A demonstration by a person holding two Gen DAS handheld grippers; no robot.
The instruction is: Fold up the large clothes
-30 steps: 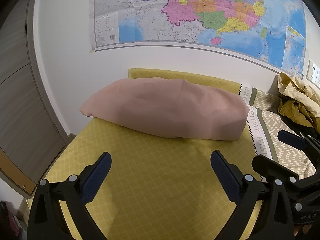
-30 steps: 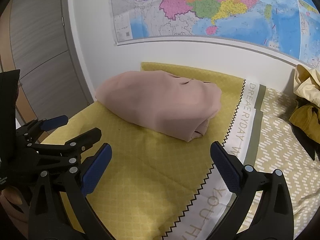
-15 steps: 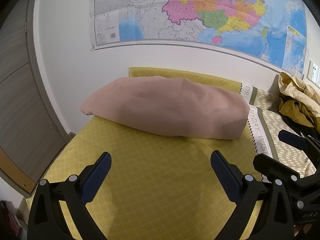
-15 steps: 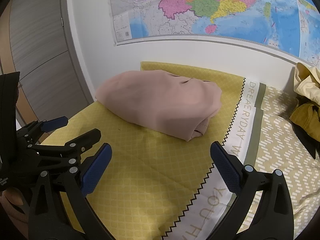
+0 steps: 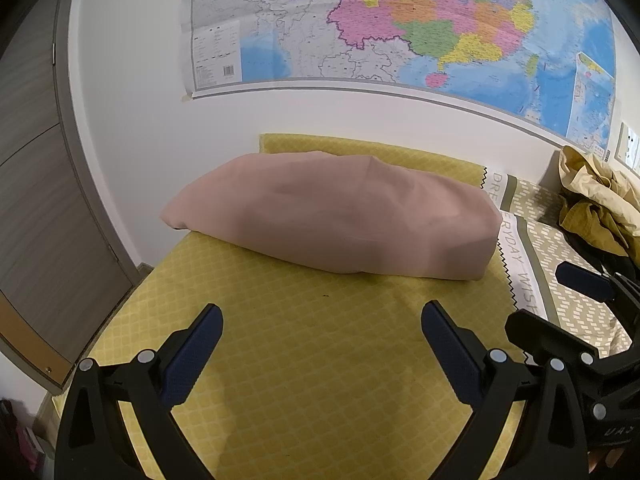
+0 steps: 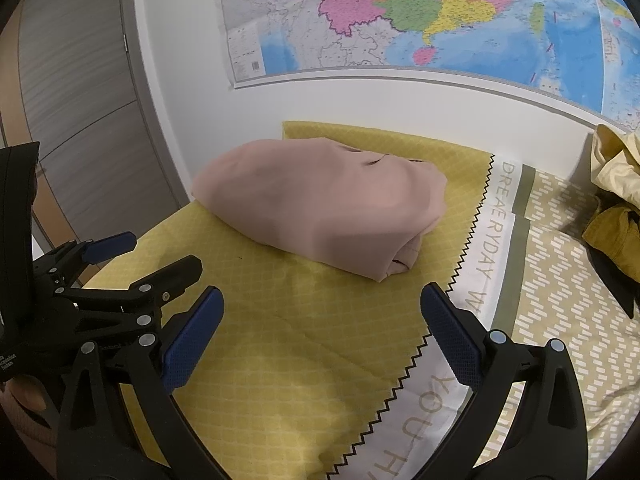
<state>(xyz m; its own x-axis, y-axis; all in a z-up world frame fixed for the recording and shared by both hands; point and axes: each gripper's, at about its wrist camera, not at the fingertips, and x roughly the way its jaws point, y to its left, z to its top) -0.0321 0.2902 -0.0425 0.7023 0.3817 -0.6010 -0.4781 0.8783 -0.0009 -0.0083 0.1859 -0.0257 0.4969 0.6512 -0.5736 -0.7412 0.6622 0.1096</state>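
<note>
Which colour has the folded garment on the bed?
The folded garment is plain dusty pink, without pattern; the left wrist view shows it best.

Both cameras sit low over the near part of the bed, each looking forward between its own spread jaws toward the wall with the map (image 5: 400, 24). The left wrist view faces the folded pink garment (image 5: 340, 216) broadside, with the door (image 5: 32, 200) at its left edge. The right wrist view stands further right and turns slightly left, seeing the garment's right end. Both share the garment, the yellow bedspread (image 6: 280, 352), the lettered white strip (image 6: 492, 240), the map and the crumpled yellow clothes (image 6: 616, 184). Each view catches the other tool at its edge: the right gripper (image 5: 560, 300) and the left gripper (image 6: 148, 256).
</note>
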